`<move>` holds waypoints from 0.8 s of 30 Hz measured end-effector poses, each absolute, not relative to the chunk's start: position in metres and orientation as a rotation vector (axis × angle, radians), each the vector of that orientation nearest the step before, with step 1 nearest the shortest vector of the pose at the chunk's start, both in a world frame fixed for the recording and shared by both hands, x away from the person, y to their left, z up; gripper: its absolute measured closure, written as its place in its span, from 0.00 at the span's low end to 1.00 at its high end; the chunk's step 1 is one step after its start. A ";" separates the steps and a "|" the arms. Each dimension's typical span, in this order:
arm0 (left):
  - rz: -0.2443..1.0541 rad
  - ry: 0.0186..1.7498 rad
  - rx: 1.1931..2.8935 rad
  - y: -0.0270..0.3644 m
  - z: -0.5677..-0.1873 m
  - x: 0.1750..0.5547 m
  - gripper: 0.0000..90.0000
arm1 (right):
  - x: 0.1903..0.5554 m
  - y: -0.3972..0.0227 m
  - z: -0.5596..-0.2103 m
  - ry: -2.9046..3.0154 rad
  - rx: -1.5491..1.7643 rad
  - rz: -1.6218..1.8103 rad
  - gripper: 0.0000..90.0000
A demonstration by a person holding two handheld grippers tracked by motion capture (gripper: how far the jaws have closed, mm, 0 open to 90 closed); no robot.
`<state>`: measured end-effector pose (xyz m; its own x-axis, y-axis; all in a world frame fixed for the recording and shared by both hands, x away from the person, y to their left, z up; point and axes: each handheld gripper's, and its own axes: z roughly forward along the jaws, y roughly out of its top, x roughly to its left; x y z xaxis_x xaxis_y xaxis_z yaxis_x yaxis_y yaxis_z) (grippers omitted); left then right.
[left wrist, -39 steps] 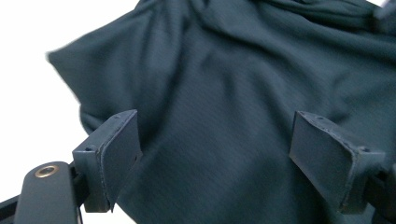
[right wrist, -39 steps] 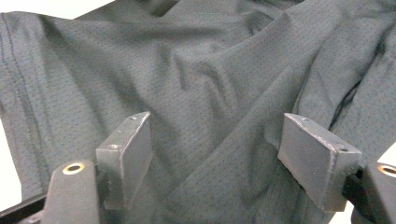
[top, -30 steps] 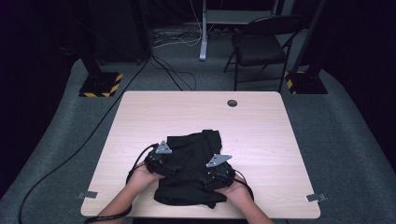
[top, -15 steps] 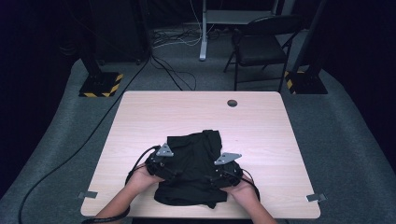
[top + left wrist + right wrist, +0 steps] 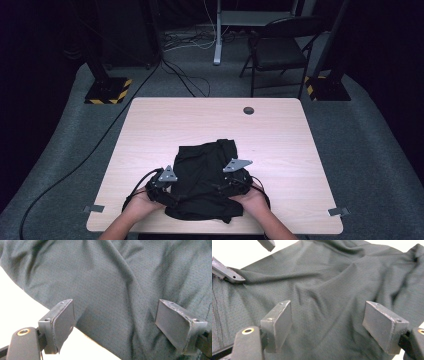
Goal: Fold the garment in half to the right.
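Left gripper view: jaws spread wide, pads clear of cloth, nothing pinched. Left gripper (image 5: 115,320) hangs over the left edge of a black mesh garment (image 5: 120,282), pale table (image 5: 15,302) showing under the left pad. Right gripper view: jaws likewise released, right gripper (image 5: 327,322) poised above wrinkled fabric, nothing grasped.

High view: garment (image 5: 202,180) lies bunched at the near middle of the wooden table (image 5: 165,125), long axis running near to far. Left gripper (image 5: 167,192) flanks its near-left side, right gripper (image 5: 232,187) its near-right; both equally close. Fabric lies directly between and below the two jaw pairs, so the next pinch likely goes straight down at each side edge.

Farther off: round grommet hole (image 5: 248,110), folding chair (image 5: 280,50).
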<state>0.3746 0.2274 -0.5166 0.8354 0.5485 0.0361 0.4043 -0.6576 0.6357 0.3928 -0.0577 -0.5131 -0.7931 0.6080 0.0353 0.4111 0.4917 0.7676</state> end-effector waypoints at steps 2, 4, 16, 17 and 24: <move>0.303 0.694 2.389 0.227 -0.518 0.374 0.17 | 0.394 -0.055 -0.515 2.505 0.864 1.180 0.25; 0.319 0.682 2.404 0.227 -0.523 0.372 0.17 | 0.396 -0.050 -0.518 2.517 0.845 1.146 0.25; 0.335 0.661 2.407 0.225 -0.520 0.372 0.17 | 0.406 -0.060 -0.526 2.509 0.901 1.062 0.25; 0.338 0.652 2.408 0.224 -0.519 0.372 0.17 | 0.406 -0.060 -0.527 2.506 0.906 1.062 0.25; 0.314 0.650 2.360 0.215 -0.520 0.380 0.17 | 0.400 -0.065 -0.522 2.476 0.925 1.095 0.24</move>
<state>0.3796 0.2151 -0.5196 0.8477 0.5279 0.0527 0.3691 -0.6582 0.6562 0.4005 -0.0654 -0.5224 -0.7559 0.6547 0.0030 0.4427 0.5078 0.7391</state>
